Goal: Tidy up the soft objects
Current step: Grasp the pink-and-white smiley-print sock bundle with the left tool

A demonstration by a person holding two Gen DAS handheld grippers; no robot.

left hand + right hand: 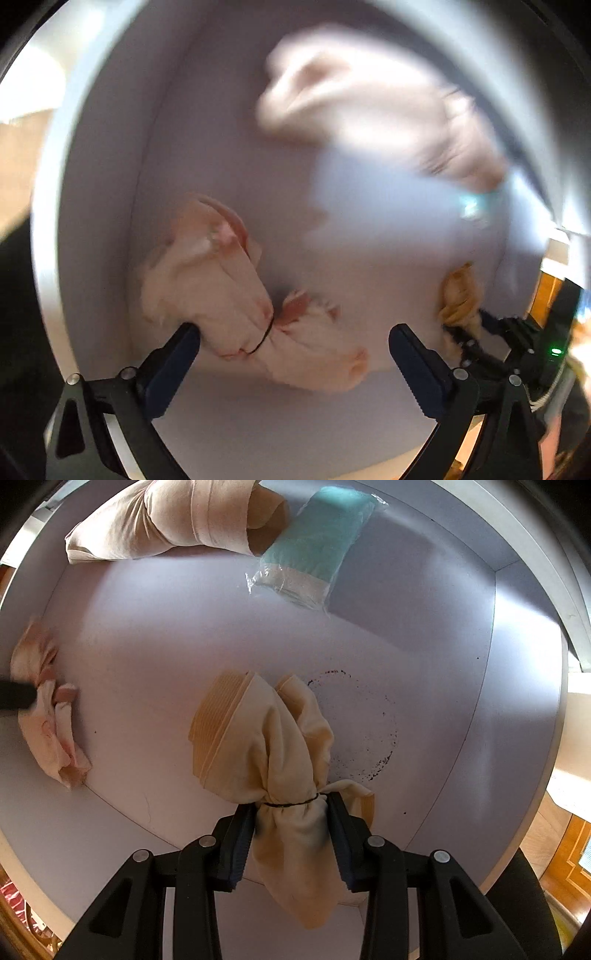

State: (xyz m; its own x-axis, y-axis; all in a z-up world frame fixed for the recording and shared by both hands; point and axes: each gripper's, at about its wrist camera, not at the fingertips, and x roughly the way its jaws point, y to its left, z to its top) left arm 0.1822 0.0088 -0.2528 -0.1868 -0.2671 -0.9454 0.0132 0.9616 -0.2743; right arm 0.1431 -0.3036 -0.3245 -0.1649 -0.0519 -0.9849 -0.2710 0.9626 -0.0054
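Note:
A pink cloth bundle [236, 306] tied with a black band lies on the white floor of a bin [229, 155]. My left gripper [295, 343] stands wide open around it; the left pad is at the cloth and the right pad is well clear of it. In the right wrist view the same pink bundle [48, 720] sits at the far left, with one left finger [14, 699] beside it. My right gripper [291, 812] is shut on a yellow cloth bundle [273, 738] just below its black band, pointing straight down. That yellow bundle [460, 295] and the right gripper [472, 328] also show at the right of the left wrist view.
A beige rolled cloth [177, 520] and a teal item in clear plastic [317, 546] lie against the bin's far wall. The beige roll [351, 96] is blurred in the left wrist view. A dark ring stain [362, 723] marks the floor. The bin's rim [576, 627] curves along the right.

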